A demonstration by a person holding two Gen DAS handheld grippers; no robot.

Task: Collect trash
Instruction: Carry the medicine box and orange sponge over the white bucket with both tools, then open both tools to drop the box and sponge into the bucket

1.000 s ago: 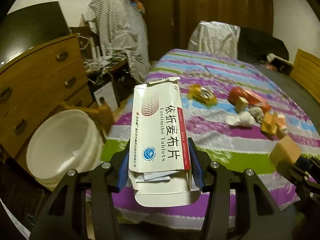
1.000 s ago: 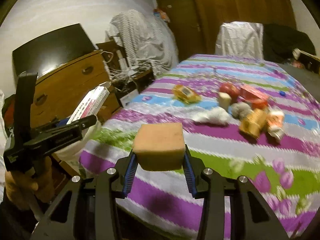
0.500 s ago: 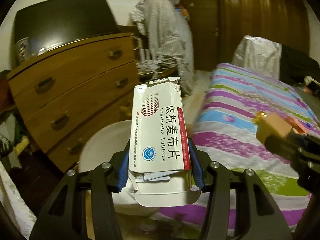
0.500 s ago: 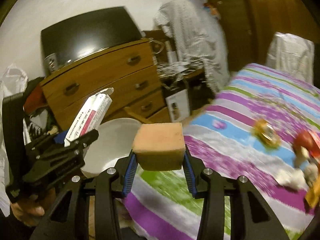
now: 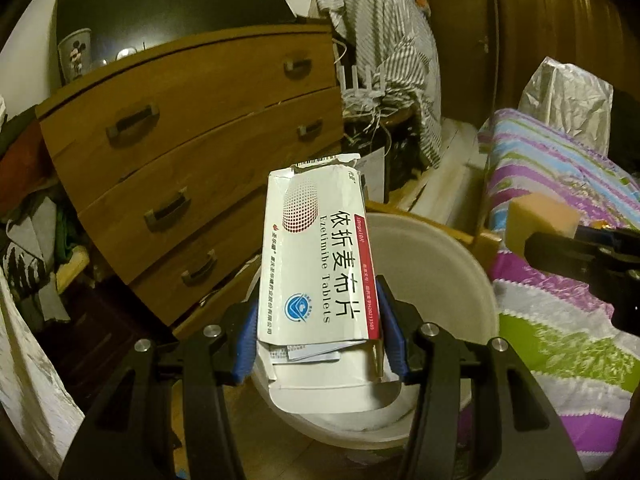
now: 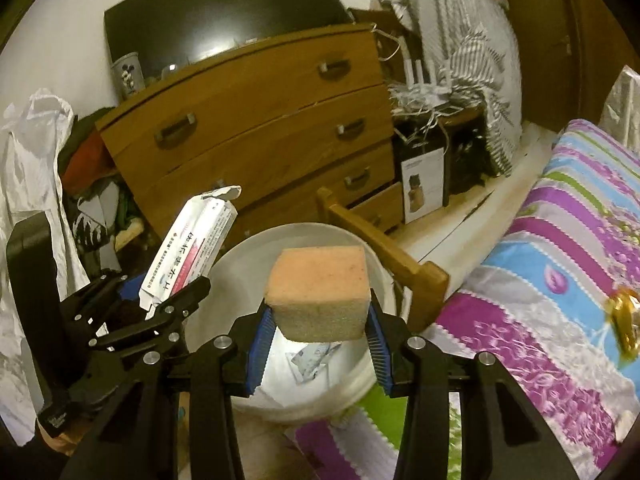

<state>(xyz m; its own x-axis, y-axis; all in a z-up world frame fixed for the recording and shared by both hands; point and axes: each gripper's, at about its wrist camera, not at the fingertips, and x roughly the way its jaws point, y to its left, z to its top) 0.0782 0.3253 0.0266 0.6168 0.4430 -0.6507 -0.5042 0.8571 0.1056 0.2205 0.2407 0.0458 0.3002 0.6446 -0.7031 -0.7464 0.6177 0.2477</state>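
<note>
Left hand-held gripper [image 5: 318,330]: its blue pads [image 5: 246,338] press both long edges of a white tablet box [image 5: 318,256], which stands upright at the centre of the left wrist view. The box's top flap is torn open, and its bottom end is open with folded paper showing inside. In the right wrist view the same box [image 6: 188,256] appears at the left of the frame, tilted toward the upper right.

Right hand-held gripper [image 6: 318,330]: its jaws are clamped on an orange sponge block [image 6: 318,294], pads against the block's two sides. In the left wrist view the block [image 5: 540,220] shows at the right edge of the frame.

White bucket [image 5: 460,264]: it stands on the floor at the lower centre of both views, behind and below the held items, between the wooden chest of drawers [image 5: 192,152] at left and the striped bed [image 5: 568,292] at right. In the right wrist view, scraps of paper [image 6: 312,360] lie inside the bucket [image 6: 244,264], beneath the sponge block.

Upper left of the frame: a dark screen [image 6: 216,12] and a printed cup [image 6: 128,74] sit on the chest of drawers. A striped cloth [image 6: 460,40] hangs at the upper right.
</note>
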